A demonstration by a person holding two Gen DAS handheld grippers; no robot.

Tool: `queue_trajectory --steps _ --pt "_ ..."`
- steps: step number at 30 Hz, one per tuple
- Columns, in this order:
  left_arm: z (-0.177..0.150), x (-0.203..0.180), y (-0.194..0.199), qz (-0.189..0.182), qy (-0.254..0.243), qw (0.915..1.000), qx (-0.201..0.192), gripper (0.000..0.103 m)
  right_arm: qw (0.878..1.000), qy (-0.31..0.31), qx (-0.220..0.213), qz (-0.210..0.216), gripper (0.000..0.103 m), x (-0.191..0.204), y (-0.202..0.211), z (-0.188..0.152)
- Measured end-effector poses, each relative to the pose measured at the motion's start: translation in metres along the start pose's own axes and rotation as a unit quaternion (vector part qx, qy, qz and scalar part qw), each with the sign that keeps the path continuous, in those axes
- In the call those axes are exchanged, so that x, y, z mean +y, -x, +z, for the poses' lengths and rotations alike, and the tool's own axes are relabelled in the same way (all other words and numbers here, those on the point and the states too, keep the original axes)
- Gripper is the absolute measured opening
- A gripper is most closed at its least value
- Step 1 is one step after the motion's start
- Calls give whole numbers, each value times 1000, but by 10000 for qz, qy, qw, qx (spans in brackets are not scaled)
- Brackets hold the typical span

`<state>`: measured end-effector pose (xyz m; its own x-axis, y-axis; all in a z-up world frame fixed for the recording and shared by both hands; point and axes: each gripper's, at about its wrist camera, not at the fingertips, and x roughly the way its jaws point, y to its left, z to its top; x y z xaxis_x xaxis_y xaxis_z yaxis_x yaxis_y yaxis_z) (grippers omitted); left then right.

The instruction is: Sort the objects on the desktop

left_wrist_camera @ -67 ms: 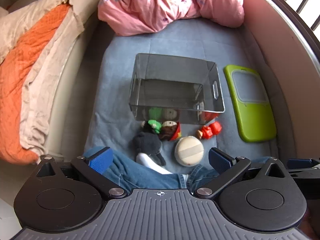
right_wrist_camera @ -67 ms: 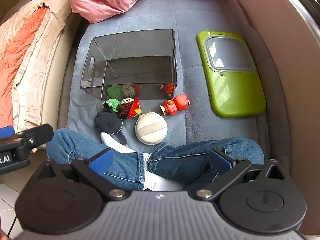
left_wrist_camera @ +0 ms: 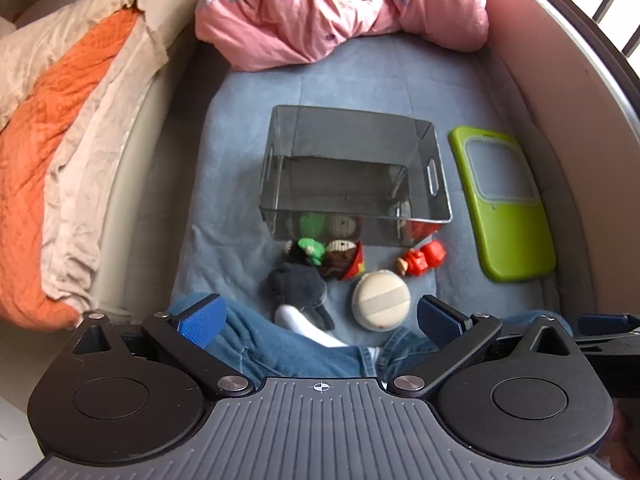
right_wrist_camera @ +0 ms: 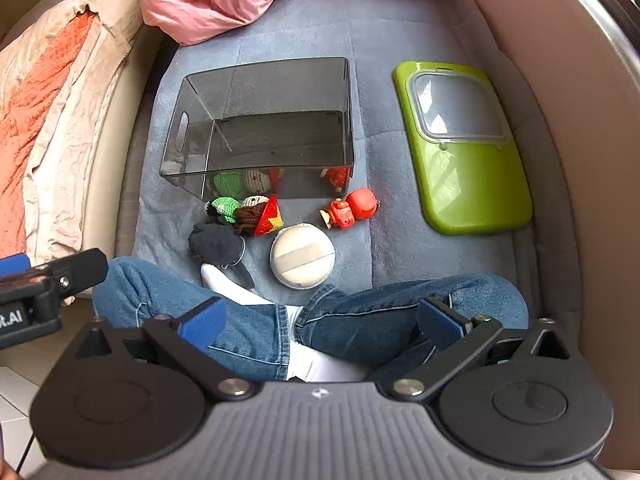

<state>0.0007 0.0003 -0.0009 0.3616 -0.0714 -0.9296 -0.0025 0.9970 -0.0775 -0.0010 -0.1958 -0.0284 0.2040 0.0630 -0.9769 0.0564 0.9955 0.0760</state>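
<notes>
Four small toys crowd the smoked clear plastic bin's (right_wrist_camera: 260, 120) six-o'clock wall; both wide, empty grippers, left gripper (left_wrist_camera: 320, 320) and right gripper (right_wrist_camera: 320, 320), risk snagging the neighbouring black plush toy (right_wrist_camera: 218, 244) or round cream powder puff (right_wrist_camera: 302, 256).

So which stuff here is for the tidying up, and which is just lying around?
For the tidying:
grey bin
green lid
red toy
crochet dolls
black plush
round puff

Just lying around:
pink blanket
orange quilt
blue mat

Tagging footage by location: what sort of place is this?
Probably a bedroom or lounge: a crumpled pink quilt, an orange-and-beige blanket, and a blue-grey padded mat where the person sits cross-legged.
</notes>
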Motion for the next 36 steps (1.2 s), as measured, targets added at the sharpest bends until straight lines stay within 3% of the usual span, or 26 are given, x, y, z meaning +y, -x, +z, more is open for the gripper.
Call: queue_trajectory --steps 19,21,36 --pt "4 3 -6 142 86 9996 247 103 9999 68 -34 -123 103 20 -6 8" --pt "5 3 -7 145 116 9994 278 103 10000 -52 -38 19 103 0 2 0" --pt "2 5 -12 132 93 9990 426 103 10000 -55 8 6 103 -1 0 0"
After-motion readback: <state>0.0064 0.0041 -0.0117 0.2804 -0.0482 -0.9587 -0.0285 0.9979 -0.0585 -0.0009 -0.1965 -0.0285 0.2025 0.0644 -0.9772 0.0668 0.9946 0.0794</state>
